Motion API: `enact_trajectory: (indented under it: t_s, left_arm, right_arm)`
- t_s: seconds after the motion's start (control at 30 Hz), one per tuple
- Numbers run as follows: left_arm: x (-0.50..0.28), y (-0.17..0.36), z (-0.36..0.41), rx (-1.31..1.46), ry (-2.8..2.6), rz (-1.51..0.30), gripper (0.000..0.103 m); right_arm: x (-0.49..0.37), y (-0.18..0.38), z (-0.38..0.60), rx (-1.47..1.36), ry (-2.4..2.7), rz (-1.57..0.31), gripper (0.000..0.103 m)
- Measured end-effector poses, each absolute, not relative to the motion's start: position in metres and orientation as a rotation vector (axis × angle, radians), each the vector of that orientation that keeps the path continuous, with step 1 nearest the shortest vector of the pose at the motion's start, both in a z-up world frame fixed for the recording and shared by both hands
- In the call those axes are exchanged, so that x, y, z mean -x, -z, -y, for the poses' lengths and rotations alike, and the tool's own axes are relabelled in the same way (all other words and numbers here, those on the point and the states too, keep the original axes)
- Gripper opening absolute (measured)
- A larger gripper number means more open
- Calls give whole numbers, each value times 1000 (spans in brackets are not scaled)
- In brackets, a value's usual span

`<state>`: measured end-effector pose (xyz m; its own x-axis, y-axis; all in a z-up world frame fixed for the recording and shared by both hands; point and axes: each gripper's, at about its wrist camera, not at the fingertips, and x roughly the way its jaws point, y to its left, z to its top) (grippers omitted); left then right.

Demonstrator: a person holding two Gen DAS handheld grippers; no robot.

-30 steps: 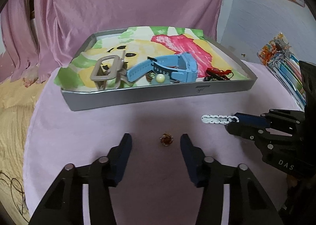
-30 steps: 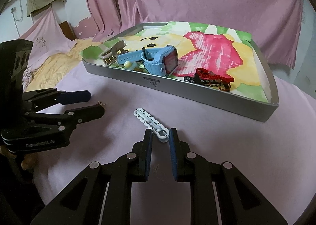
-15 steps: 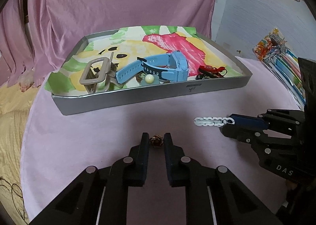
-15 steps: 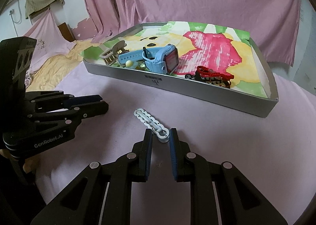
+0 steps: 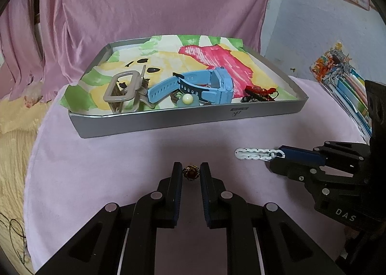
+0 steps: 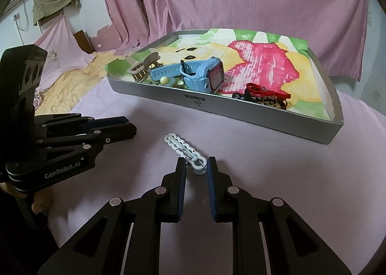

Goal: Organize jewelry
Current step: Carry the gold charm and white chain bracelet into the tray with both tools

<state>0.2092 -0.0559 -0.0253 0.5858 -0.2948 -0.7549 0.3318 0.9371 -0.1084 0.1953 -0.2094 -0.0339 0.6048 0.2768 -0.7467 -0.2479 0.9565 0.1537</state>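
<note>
A small amber ring (image 5: pixel 191 172) sits between the fingers of my left gripper (image 5: pixel 191 170), which is shut on it above the pink tablecloth. My right gripper (image 6: pixel 196 165) is shut on the looped end of a white wavy hair clip (image 6: pixel 184 150), also seen as the white hair clip (image 5: pixel 255 154) in the left wrist view. The grey tray (image 5: pixel 183 121) beyond holds a blue watch (image 5: pixel 205 84), a beige hair claw (image 5: pixel 125 91), a pearl earring (image 5: pixel 187 99) and a red braided bracelet (image 5: pixel 260 91). The same tray (image 6: pixel 265 115) shows in the right wrist view.
A pink curtain (image 5: pixel 144 9) hangs behind the tray. Colourful packets (image 5: pixel 342 77) lie at the table's right edge. Yellow bedding (image 6: pixel 65 86) lies to the left beyond the round table's edge. The left gripper's body (image 6: pixel 60 144) stands to the left of the white clip.
My left gripper went from open around the ring to shut on it, then lifted slightly. My right gripper stayed shut on the white clip and barely moved.
</note>
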Motion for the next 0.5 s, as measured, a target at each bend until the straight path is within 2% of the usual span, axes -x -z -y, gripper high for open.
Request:
enact_trajectory:
  t_s: [0.33,0.5]
  left_arm:
    - [-205,20,53,-27,365,-845,14]
    - [-202,6,47,44,390,-773,14]
  right_arm:
    - [-187,27,215,-83,-309,-808,15]
    - [-182,23,221,-120,-310,-766,15]
